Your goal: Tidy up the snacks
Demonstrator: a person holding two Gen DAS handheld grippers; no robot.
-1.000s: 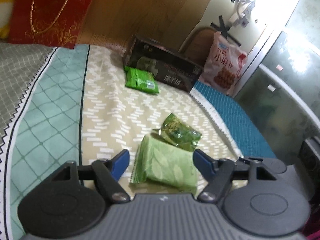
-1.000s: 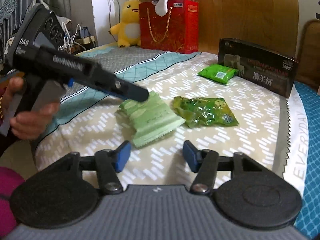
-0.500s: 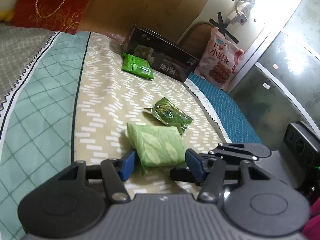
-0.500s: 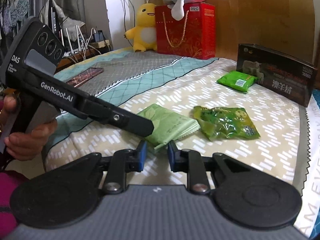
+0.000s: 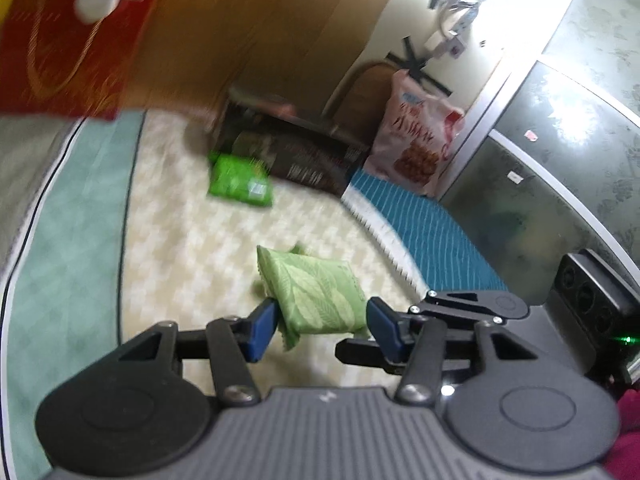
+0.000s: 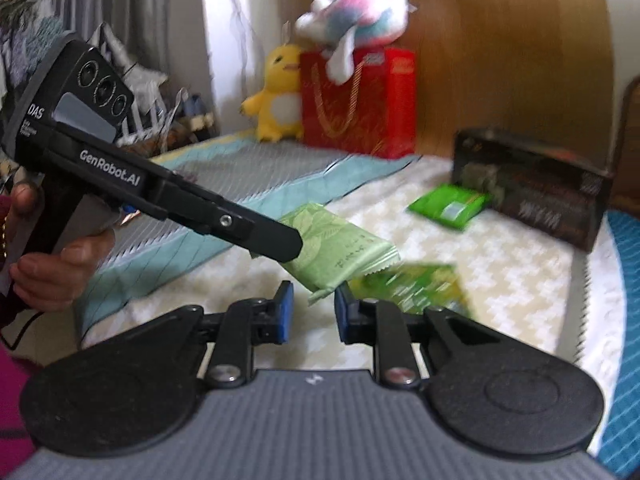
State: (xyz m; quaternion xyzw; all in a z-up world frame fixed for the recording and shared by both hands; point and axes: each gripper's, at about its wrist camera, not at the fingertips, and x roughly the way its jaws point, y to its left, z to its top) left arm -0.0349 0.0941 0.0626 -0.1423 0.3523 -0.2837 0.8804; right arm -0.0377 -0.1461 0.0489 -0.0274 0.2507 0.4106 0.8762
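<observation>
My left gripper (image 5: 322,330) is shut on a pale green leaf-print snack pack (image 5: 316,296) and holds it tilted above the bed; the pack also shows in the right wrist view (image 6: 340,250). My right gripper (image 6: 310,312) is empty, its jaws close together just below the pack's corner. A dark green crinkly snack bag (image 6: 416,286) lies on the bedspread under the pack. A bright green snack pack (image 5: 240,182) (image 6: 450,204) lies against a black box (image 5: 304,156) (image 6: 532,188).
A red gift bag (image 6: 360,100) with plush toys (image 6: 280,92) stands at the headboard. A pink printed snack sack (image 5: 418,142) leans by a chair at the bed's far corner. A glass cabinet (image 5: 560,184) stands along the right. The bed's edge is near me.
My left gripper has lifted the pale green pack off the bedspread and tilted it up. My right gripper's jaws have opened a little and sit under the pack's corner.
</observation>
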